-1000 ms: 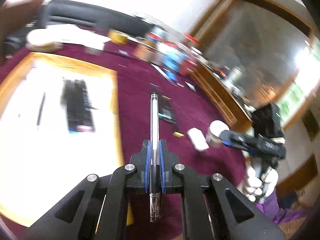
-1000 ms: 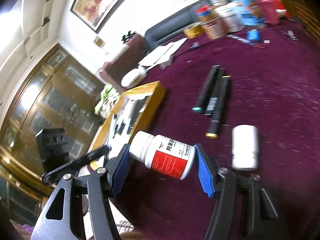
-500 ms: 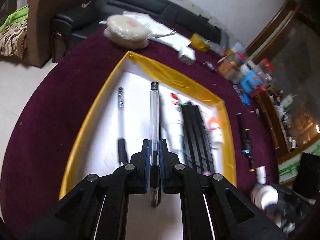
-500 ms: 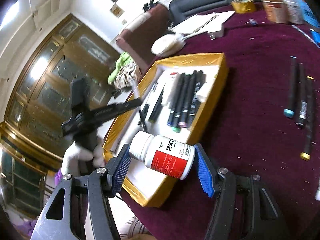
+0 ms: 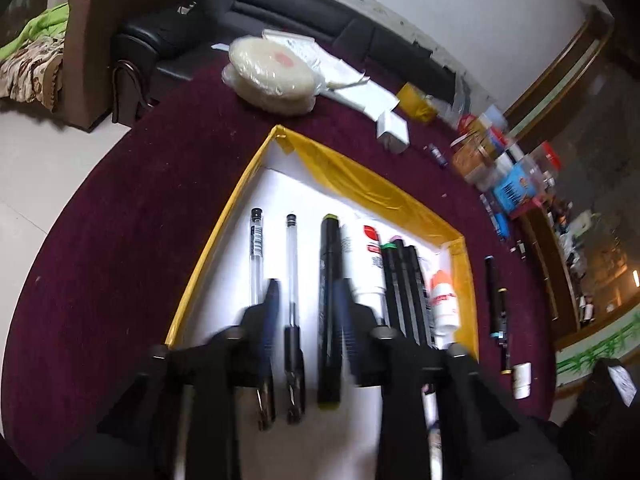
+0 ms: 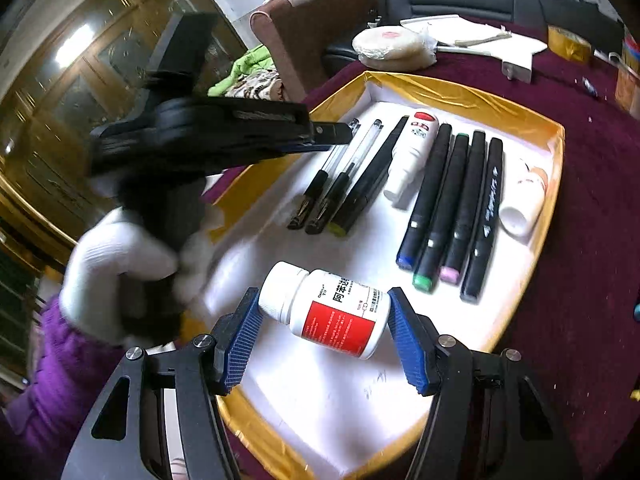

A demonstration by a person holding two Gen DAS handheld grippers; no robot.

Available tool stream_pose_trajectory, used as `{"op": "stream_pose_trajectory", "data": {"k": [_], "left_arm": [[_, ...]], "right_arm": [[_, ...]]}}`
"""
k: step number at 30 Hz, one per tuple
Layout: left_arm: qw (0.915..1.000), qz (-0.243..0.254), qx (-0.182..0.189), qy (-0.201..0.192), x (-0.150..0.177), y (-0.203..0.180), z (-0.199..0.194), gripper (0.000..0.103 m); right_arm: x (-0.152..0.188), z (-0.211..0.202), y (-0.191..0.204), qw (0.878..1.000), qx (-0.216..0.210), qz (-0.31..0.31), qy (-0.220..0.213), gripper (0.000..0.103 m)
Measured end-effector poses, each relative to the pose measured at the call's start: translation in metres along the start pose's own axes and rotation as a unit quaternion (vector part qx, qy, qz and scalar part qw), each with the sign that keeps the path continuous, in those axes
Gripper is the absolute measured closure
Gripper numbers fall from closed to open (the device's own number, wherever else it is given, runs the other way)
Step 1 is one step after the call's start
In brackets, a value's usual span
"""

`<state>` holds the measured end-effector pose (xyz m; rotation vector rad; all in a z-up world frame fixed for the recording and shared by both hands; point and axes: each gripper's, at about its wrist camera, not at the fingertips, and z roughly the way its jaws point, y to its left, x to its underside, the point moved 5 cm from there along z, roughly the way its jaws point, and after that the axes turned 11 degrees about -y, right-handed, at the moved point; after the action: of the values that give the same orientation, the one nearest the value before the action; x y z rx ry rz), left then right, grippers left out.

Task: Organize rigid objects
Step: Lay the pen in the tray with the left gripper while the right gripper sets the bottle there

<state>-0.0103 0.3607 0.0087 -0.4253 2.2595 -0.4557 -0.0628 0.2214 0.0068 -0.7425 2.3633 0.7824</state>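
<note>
Just let go — left gripper (image 5: 306,312) jaws opening, clear pen (image 5: 293,280) dropped into gold tray (image 5: 404,200); right gripper (image 6: 322,320) pinching pill bottle (image 6: 328,312) — next in.

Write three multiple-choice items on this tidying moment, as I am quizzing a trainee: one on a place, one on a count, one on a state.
1. Where is the white pill bottle?
A) on the floor
B) between the right gripper's pads, over the gold-rimmed tray
C) on a shelf

2. How many black markers lie together between the white tube and the small white bottle?
A) two
B) four
C) six

3. The pill bottle's cap is:
A) on
B) off, in the tray
C) missing

Key: 1 B, both blue pads press its ends; 2 B, four barrels lie parallel; 3 A, the white cap sits on its neck.
</note>
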Motion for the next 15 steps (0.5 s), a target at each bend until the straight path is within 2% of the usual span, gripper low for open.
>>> {"op": "stream_pose_trajectory", "data": {"k": [1, 4, 8, 12, 15], "left_arm": [[1.0000, 0.001, 0.003, -0.006, 0.000, -0.002, -0.006, 0.062], [0.9995, 0.004, 0.021, -0.024, 0.002, -0.007, -0.028, 0.058], [0.9983, 0.000, 0.037, -0.046, 0.003, -0.012, -0.057, 0.054], [0.9963, 0.006, 0.053, -0.067, 0.008, -0.031, -0.079, 0.046], [0.9948, 0.015, 0.072, -0.070, 0.016, -0.055, -0.085, 0.040]], "right_arm": [[-0.001, 0.003, 0.000, 1.000, 0.003, 0.000, -0.001, 0.042], [-0.002, 0.006, -0.003, 1.000, 0.004, 0.002, -0.009, 0.030], [-0.008, 0.002, -0.008, 1.000, 0.006, 0.009, -0.015, 0.028], [-0.015, -0.036, -0.025, 0.998, 0.007, 0.028, -0.056, 0.028], [-0.014, -0.079, -0.052, 0.994, 0.038, 0.031, -0.100, 0.028]]}}
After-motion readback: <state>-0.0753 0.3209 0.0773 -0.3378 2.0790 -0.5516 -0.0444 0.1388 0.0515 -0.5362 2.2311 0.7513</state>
